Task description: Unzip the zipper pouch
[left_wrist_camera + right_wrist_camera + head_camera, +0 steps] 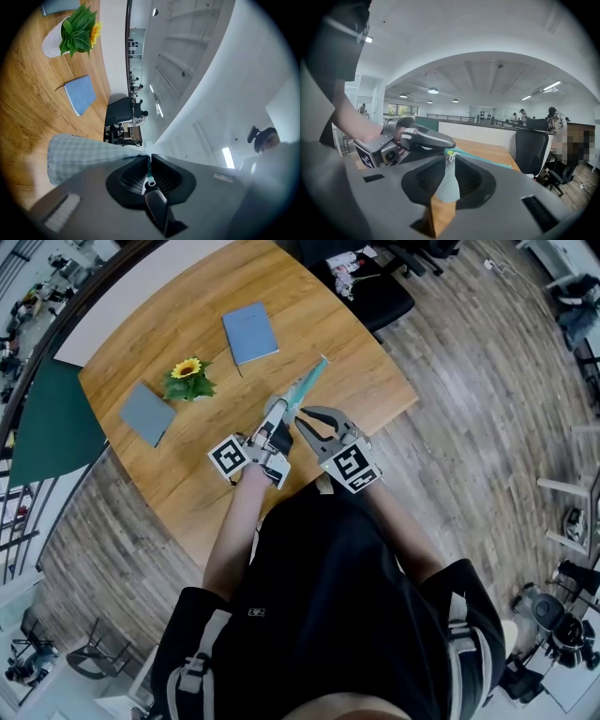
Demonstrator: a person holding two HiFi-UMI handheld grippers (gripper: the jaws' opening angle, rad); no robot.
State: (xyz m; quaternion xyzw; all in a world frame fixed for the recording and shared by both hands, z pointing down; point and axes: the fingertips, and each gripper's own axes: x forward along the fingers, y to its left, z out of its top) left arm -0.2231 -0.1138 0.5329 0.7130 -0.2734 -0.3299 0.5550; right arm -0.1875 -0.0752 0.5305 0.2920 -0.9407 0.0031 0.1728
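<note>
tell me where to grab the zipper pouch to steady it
Take the checked fabric corner of the zipper pouch, just below the teal zip edge, coming in along its length. It looks held on edge, so that thin corner suits a pinch; the right gripper is shut on it.

The pouch [309, 381] is pale teal check, the notebook [250, 333] blue, the pad [148, 413] grey, the sunflower [187, 367] yellow.

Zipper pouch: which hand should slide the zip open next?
Left. The left gripper pinches, between its fingers, what looks like the teal zipper pull; the right gripper clamps zipper pouch fabric.
</note>
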